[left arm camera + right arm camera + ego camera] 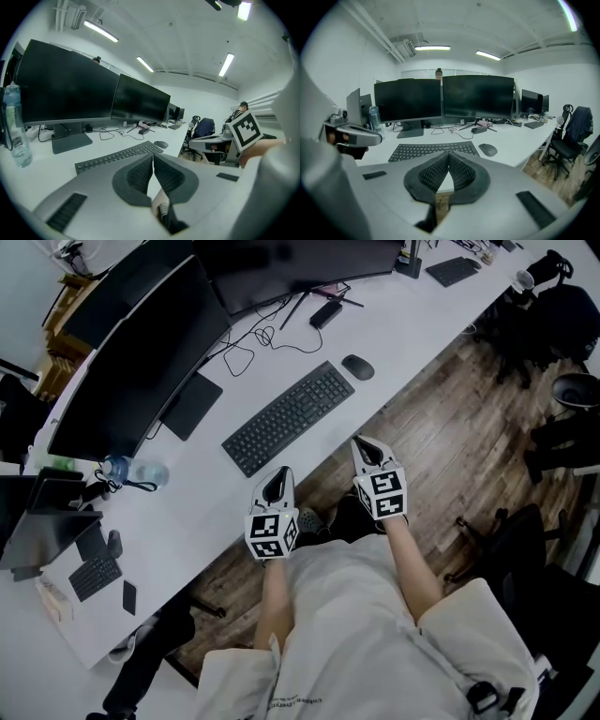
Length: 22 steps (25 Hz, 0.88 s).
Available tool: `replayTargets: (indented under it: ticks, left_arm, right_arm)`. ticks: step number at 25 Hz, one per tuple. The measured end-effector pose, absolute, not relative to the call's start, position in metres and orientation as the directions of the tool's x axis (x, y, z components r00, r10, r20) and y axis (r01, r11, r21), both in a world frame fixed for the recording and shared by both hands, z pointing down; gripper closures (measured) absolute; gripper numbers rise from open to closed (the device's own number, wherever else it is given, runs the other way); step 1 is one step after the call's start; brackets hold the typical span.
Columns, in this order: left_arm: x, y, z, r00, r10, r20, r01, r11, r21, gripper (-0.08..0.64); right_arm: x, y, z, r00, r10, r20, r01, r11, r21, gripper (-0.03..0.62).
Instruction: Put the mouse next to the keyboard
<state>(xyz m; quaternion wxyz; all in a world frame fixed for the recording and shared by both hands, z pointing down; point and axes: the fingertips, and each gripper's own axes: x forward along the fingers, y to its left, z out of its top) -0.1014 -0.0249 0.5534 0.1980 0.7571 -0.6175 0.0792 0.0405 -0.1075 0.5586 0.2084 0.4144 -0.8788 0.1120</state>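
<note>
A dark keyboard (289, 416) lies on the white desk (412, 324), and a dark grey mouse (357, 367) rests just off its right end. The keyboard (117, 156) and mouse (161, 144) also show in the left gripper view, and the keyboard (433, 151) and mouse (488, 149) again in the right gripper view. My left gripper (276, 484) hovers at the desk's near edge, shut and empty. Over the floor just off the desk edge, my right gripper (367, 452) is also shut with nothing in it. Both stay short of the keyboard.
Two large monitors (141, 362) stand behind the keyboard with loose cables (253, 338) around their stands. A water bottle (136, 472) lies to the left, near a small keyboard (94, 576). An office chair (553, 315) stands at the far right on the wooden floor.
</note>
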Motion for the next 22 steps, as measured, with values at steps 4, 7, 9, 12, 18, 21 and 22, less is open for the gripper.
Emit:
replayTargets:
  ticks: [4,7,9,12,18,21,22]
  left_arm:
    - [-0.102,-0.025,0.553,0.225,-0.904,0.363,-0.966,-0.159,0.202,0.535]
    - [-0.102,-0.025,0.552,0.228,-0.904,0.362,-0.966,-0.162,0.203,0.535]
    - [-0.102,-0.025,0.553,0.229,-0.903,0.363,-0.966,-0.165,0.2,0.535]
    - [-0.104,-0.024,0.556,0.221,-0.901,0.374,-0.969,-0.162,0.184,0.535]
    - [-0.11,-0.024,0.554,0.21,-0.904,0.373,-0.972,-0.15,0.183,0.535]
    - [-0.112,-0.026,0.55,0.201,-0.91,0.363,-0.974,-0.145,0.175,0.535]
    - [-0.112,-0.026,0.549,0.199,-0.911,0.361,-0.975,-0.145,0.171,0.535]
  right_arm:
    - [0.04,-0.108,0.558,-0.57,-0.682,0.459,-0.775,0.632,-0.024,0.589]
    - [0.04,-0.107,0.559,-0.567,-0.682,0.462,-0.776,0.63,-0.023,0.589]
    - [0.04,-0.107,0.562,-0.558,-0.683,0.472,-0.78,0.625,-0.018,0.589]
    - [0.041,-0.107,0.564,-0.548,-0.684,0.482,-0.786,0.618,-0.017,0.589]
    - [0.04,-0.108,0.564,-0.551,-0.679,0.485,-0.786,0.618,-0.027,0.589]
    - [0.04,-0.108,0.562,-0.552,-0.679,0.485,-0.785,0.619,-0.027,0.589]
    - [0.04,-0.108,0.562,-0.553,-0.678,0.484,-0.784,0.62,-0.028,0.589]
